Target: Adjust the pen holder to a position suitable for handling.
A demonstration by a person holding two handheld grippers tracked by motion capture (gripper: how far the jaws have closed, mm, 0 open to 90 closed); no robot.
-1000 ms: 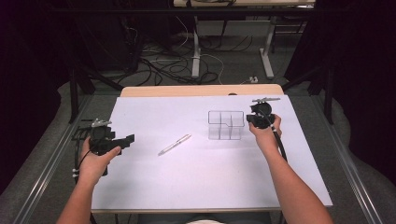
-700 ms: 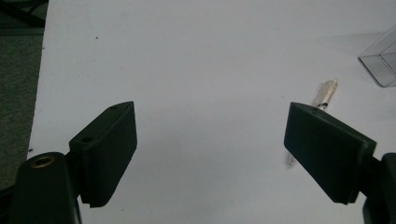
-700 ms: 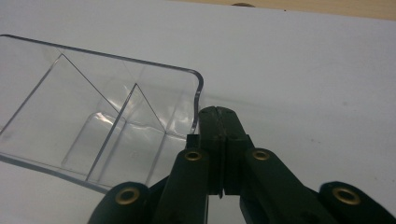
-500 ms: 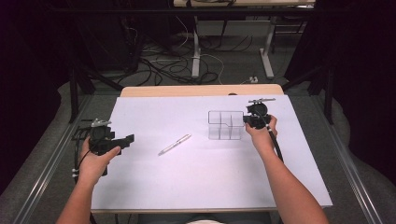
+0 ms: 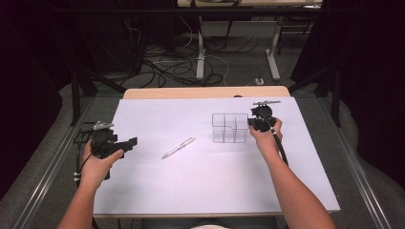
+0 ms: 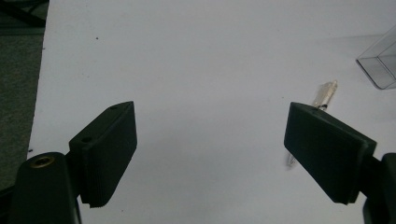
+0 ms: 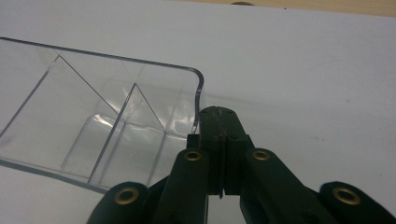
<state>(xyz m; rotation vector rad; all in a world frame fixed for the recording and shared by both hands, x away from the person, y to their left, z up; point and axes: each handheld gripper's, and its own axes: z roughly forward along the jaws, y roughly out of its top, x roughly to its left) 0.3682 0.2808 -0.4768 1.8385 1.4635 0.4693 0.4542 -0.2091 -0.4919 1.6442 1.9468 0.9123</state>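
Observation:
A clear plastic divided box point(image 5: 229, 128) stands right of centre on the white sheet. My right gripper point(image 5: 251, 124) is at the box's right side. In the right gripper view its jaws point(image 7: 218, 111) are shut together, nothing between them, their tips against the outside of the box point(image 7: 93, 121) near its rounded corner. A silver pen point(image 5: 178, 147) lies slanted at mid-table. My left gripper point(image 5: 126, 144) hovers at the sheet's left edge, pointing right, open and empty. Its own view has the jaws point(image 6: 211, 109) wide apart, the pen point(image 6: 325, 95) partly behind the right jaw and the box's corner point(image 6: 380, 60) beyond.
The white sheet point(image 5: 200, 191) covers a wooden table whose bare far edge point(image 5: 205, 92) shows at the back. Grey floor, cables and desk legs point(image 5: 200, 57) lie beyond the table. Metal rails run along both sides.
My right gripper has edged slightly left, closer against the box's side. The left gripper, the pen and the box have stayed where they were.

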